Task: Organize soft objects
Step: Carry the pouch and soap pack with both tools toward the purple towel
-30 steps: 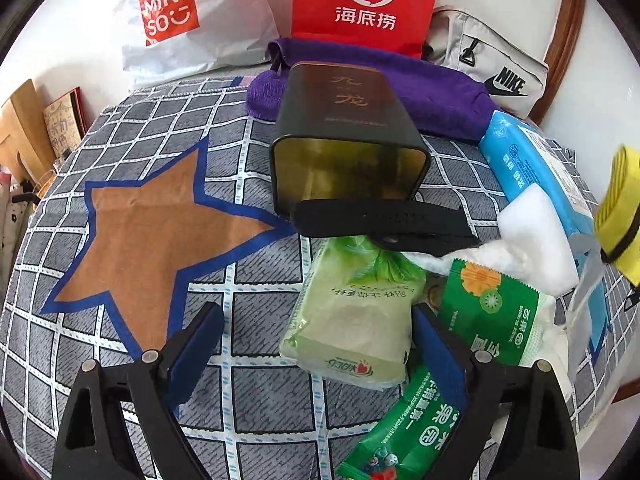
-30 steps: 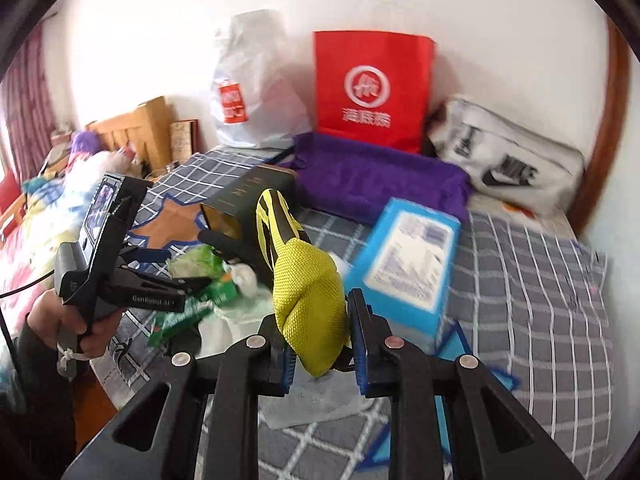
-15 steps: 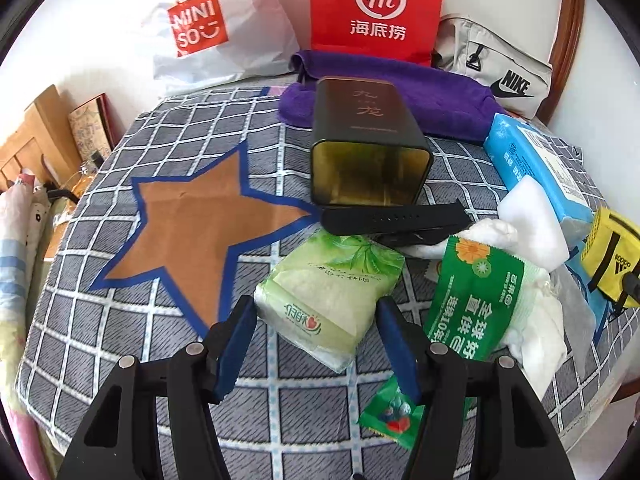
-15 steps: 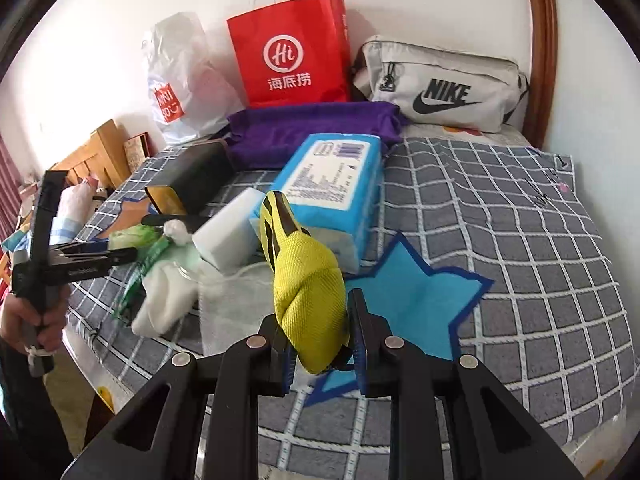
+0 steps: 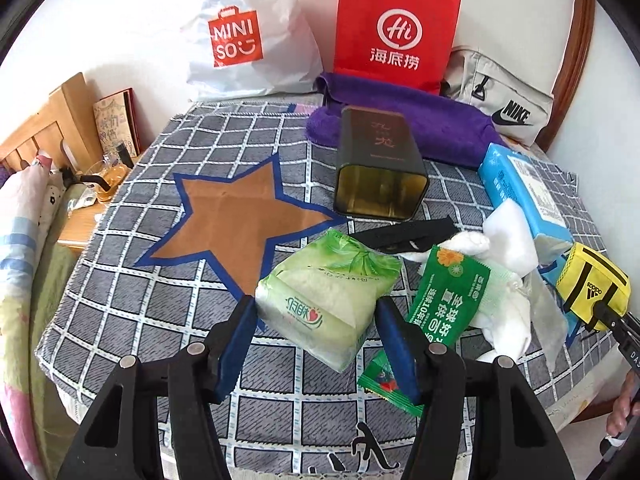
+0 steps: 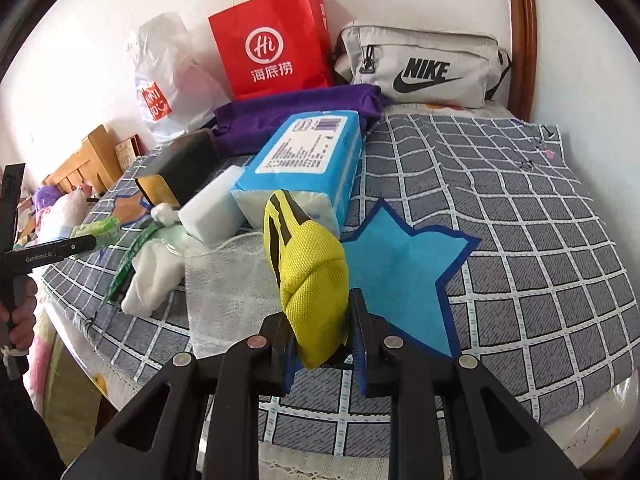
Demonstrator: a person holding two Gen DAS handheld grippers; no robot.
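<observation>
L gripper [image 5: 316, 344] hangs over the near edge of the bed [image 5: 132, 320], tilted down. Its jaws stand about half open and have just been closing; the pale green tissue pack [image 5: 328, 296] sits between the blue pads. L pad looks to touch the pack's corner, R pad just beside it, so can't tell if it's truly clamped. Pack appears raised off the checked cover, its near end tipped toward the lens.

R gripper [image 6: 322, 336]: jaws narrow, pinched on the yellow pouch [image 6: 308, 276], which stands up out of the pads, black stripes on top. It's held over the cover near the blue star patch [image 6: 404, 276]. In the left wrist view the same pouch shows at far R, over the bed edge.

Rest of the pile, centre-R of the bed: dark green wipes packet [image 5: 448, 292] beside the tissue pack, white cloth [image 5: 508, 308] under it, white sponge block [image 5: 512, 236], blue tissue brick [image 5: 520, 188], black strap [image 5: 404, 234]. Black tin [image 5: 376, 168] lies on its side, open mouth toward the lens. Purple towel [image 5: 440, 132] behind it, by the red paper bag [image 5: 396, 28], white Miniso bag [image 5: 248, 40] and grey Nike bag [image 5: 500, 100] along the wall.
</observation>
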